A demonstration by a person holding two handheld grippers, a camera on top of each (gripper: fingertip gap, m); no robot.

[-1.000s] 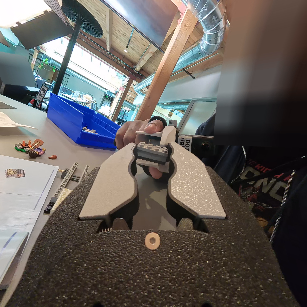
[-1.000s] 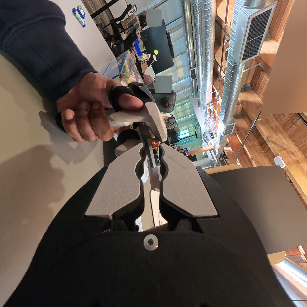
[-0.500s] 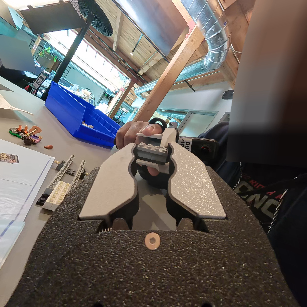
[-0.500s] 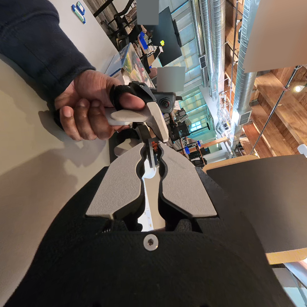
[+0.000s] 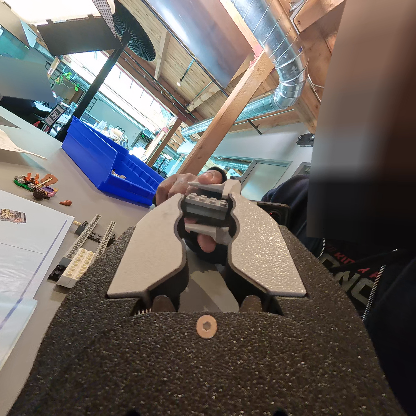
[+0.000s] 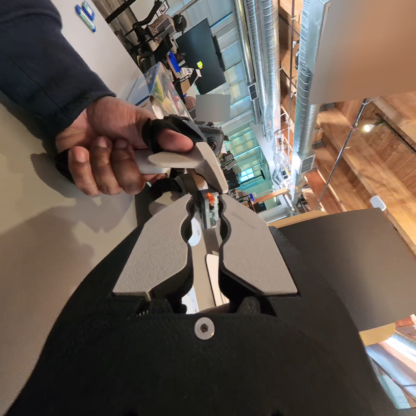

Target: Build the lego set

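1. The left claw (image 5: 206,208) grips a grey studded brick stack (image 5: 206,206) at the centre of the left wrist view. Both pads press on its short ends, so its long axis runs straight across from finger to finger, studs facing up.
2. The right claw (image 6: 207,211) meets it from the far side. In the left wrist view its two pale fingers (image 5: 208,186) sit one above and one below the stack, a narrow slit of space showing over the studs, so it stands open around the stack without clamping it.
3. In the right wrist view, at centre frame, the stack appears edge-on between the right claw's own tips, lying against the right-hand finger with a gap on the left-hand side. A small orange piece (image 6: 211,198) sits at its far end.
4. The two claws are therefore crossed about the same stack, and the left one carries it.
5. The stack looks like several thin grey plates pressed together, with a darker layer beneath.
6. At the left of the left wrist view, the desk (image 5: 74,180) carries a blue bin (image 5: 101,162), long grey studded strips (image 5: 90,231), a cream brick (image 5: 78,263), a small colourful build (image 5: 36,183) and white printed sheets (image 5: 24,243).
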